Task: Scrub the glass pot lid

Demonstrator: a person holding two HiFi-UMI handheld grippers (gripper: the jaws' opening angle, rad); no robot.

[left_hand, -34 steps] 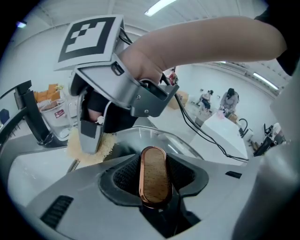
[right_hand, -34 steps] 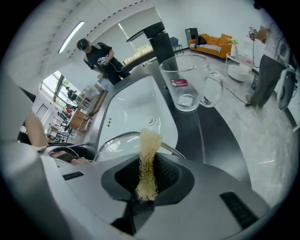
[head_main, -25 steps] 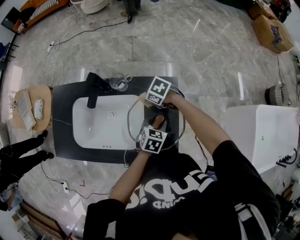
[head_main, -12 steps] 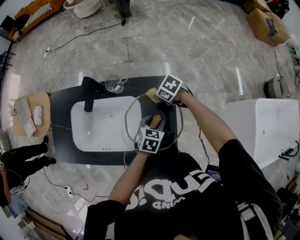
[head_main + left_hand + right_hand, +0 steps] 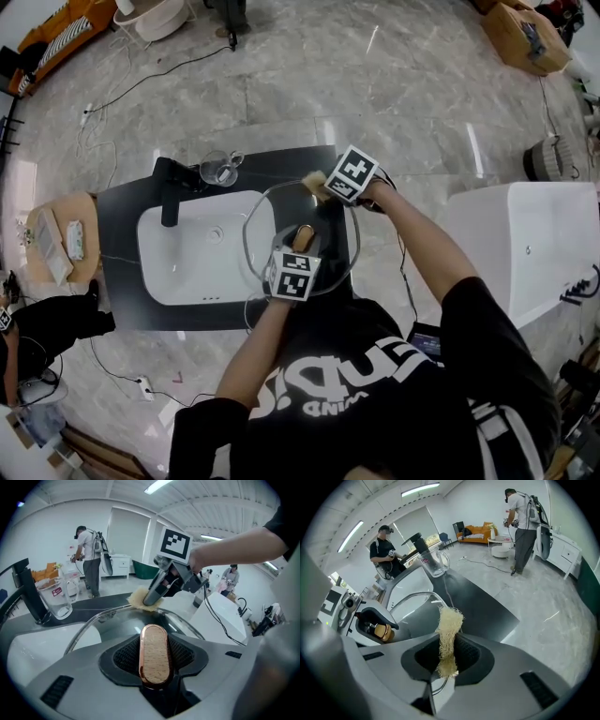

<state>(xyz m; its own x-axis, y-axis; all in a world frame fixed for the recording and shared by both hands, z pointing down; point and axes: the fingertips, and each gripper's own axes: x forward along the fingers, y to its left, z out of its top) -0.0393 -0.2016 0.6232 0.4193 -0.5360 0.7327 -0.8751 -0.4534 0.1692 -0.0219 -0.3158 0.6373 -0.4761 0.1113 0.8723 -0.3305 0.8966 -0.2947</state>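
Dark countertop (image 5: 127, 211) with inset white basin (image 5: 183, 267), marble floor around. Nearest: left gripper (image 5: 300, 251), jaws clamped on the wood-faced, copper-rimmed knob (image 5: 155, 658) of the glass pot lid (image 5: 115, 631). The lid is over the counter's right half, its edge overlapping the basin; whether it rests there cannot be told. Glass clear, steel-rimmed, no residue visible. Beyond: right gripper (image 5: 447, 653), jaws pinched on a pale fibrous scrubber (image 5: 449, 623), whose tuft touches the lid's far rim. Step judged: scrubbing the far edge. Next move calls for sweeping the tuft along rim and glass with the knob held steady. Farthest: black faucet (image 5: 169, 192), glass jug (image 5: 217, 169).
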